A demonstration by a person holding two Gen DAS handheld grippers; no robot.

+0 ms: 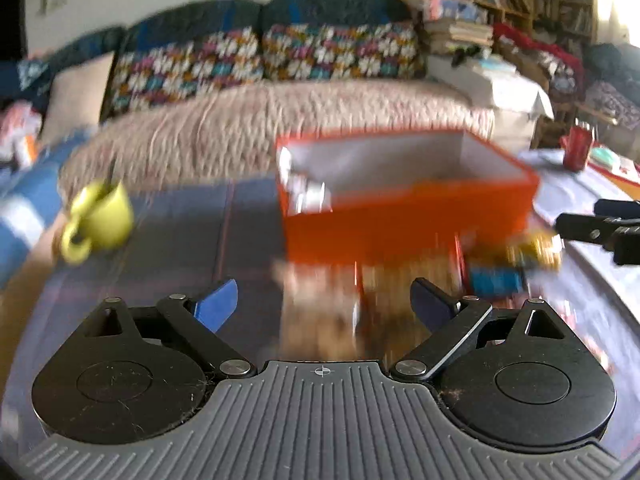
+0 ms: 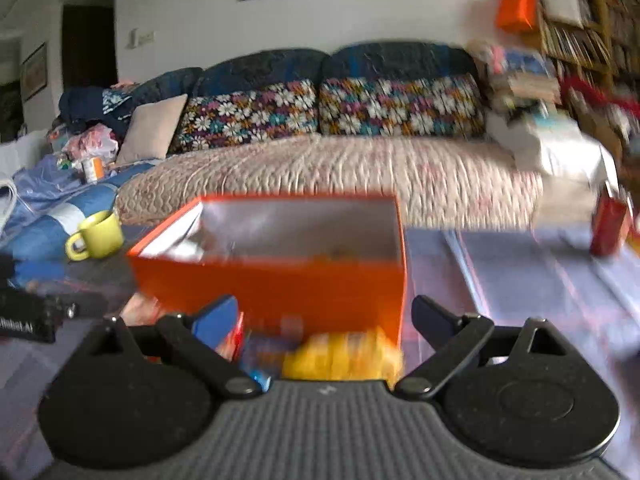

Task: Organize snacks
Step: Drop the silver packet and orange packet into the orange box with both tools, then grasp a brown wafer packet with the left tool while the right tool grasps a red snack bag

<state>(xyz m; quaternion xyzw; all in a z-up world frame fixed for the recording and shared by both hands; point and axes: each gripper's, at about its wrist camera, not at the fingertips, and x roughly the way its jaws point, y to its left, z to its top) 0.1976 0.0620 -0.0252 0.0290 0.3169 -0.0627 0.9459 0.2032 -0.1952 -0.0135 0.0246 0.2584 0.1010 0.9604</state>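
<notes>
The orange box [image 1: 408,220] is a rectangular, open-topped cardboard carton with pale inner walls, and a few shiny wrapped snacks [image 1: 304,192] lie blurred in its left end. It sits on my tabletop [image 1: 180,240], which wears a smooth bluish cloth with thin red lines. In front of the box more snack packets [image 1: 516,260] lie loose on the cloth: a yellow crinkly bag [image 2: 344,354] and a blue pack, too smeared to read. A glossy yellow-green mug [image 1: 100,220] stands off to the left and a red can [image 1: 578,148] well to the right. Behind is a sofa with a nubbly beige throw [image 2: 320,172], flowered cushions and crowded bookshelves. My left hand-held gripper [image 1: 324,304] is spread wide and empty above a blurred packet, touching nothing; my right hand-held gripper [image 2: 324,320] also gapes, grasping nothing, the yellow bag just below its fingers.
</notes>
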